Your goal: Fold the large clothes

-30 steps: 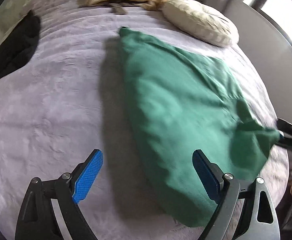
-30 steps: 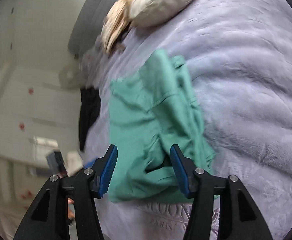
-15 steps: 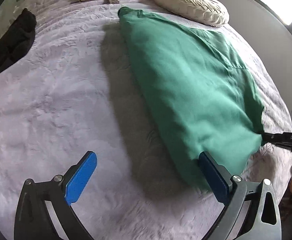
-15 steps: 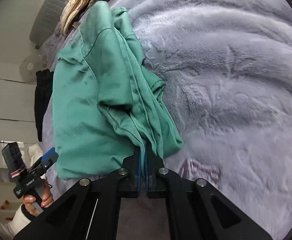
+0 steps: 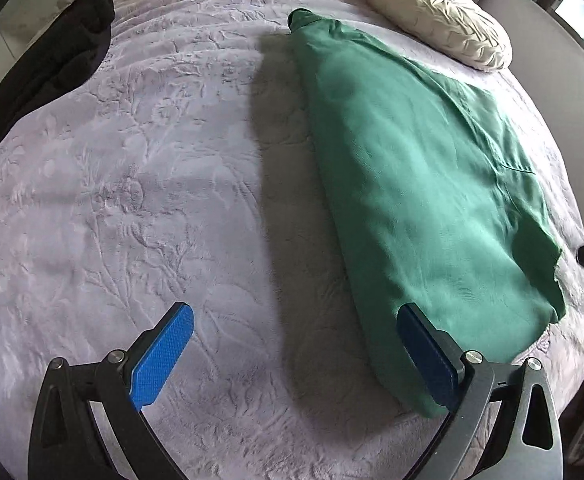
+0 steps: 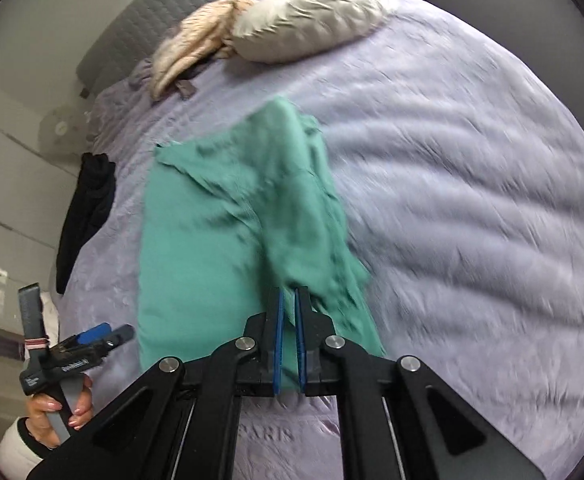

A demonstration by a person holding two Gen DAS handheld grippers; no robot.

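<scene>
Between the clenched right tongs [image 6: 287,300]: green garment [image 6: 228,240]; left tongs [image 5: 292,340] released beside it.

Left of the green garment [image 5: 420,200] the bed [image 5: 152,200] lies bare; black clothing [image 5: 52,68] borders its far-left edge, a pillow [image 5: 440,20] behind.

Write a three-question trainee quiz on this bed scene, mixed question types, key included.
1. True or false: the right gripper is shut on the green garment.
2. Multiple choice: the left gripper is A) wide open, holding nothing; B) shut on the cream pillow; C) shut on the black garment.
3. Fill in: the green garment lies on a ____ bedspread.

Key
1. True; a fold sits between its pads.
2. A
3. Lilac
</scene>
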